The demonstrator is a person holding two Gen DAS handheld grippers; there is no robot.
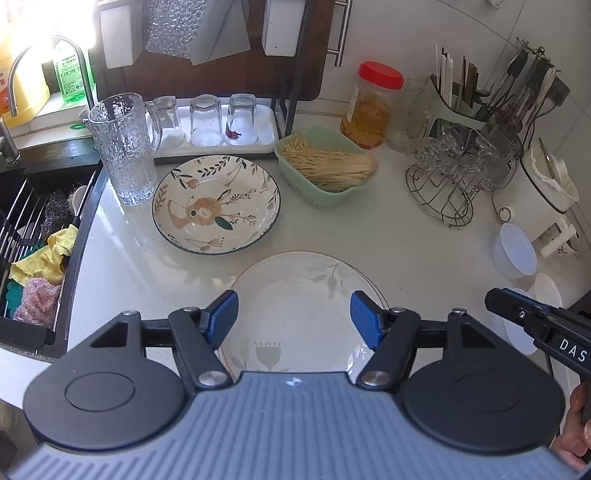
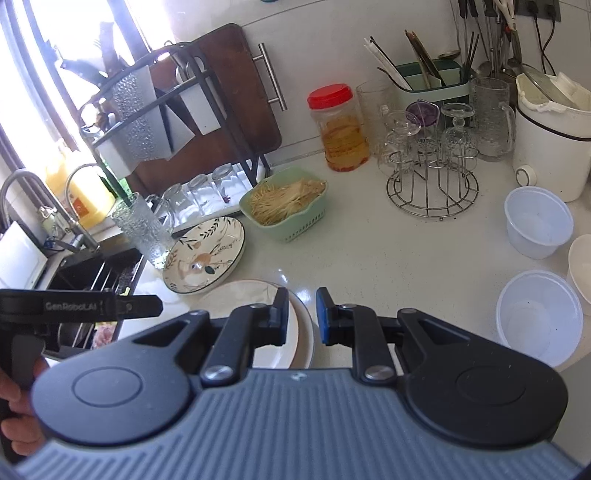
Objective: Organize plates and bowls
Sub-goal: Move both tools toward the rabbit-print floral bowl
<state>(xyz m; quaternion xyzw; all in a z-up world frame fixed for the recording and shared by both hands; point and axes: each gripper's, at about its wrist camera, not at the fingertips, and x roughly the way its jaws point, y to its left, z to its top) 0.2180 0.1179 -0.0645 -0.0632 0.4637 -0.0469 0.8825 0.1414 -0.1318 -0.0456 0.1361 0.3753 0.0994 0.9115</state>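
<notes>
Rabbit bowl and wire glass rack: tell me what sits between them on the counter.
The green basket of noodles sits between the rabbit bowl and the wire rack, nearer the bowl; the rest is bare counter. The left wrist view shows it.

A white speckled counter (image 1: 369,236) runs along a white tiled wall (image 2: 332,44). Bright daylight floods in through the window (image 2: 74,22) at the left, above a dark sink (image 1: 33,221) with a curved metal tap (image 1: 22,70). A brown wooden board (image 2: 236,92) leans against the wall behind a black rack (image 2: 177,74).
</notes>
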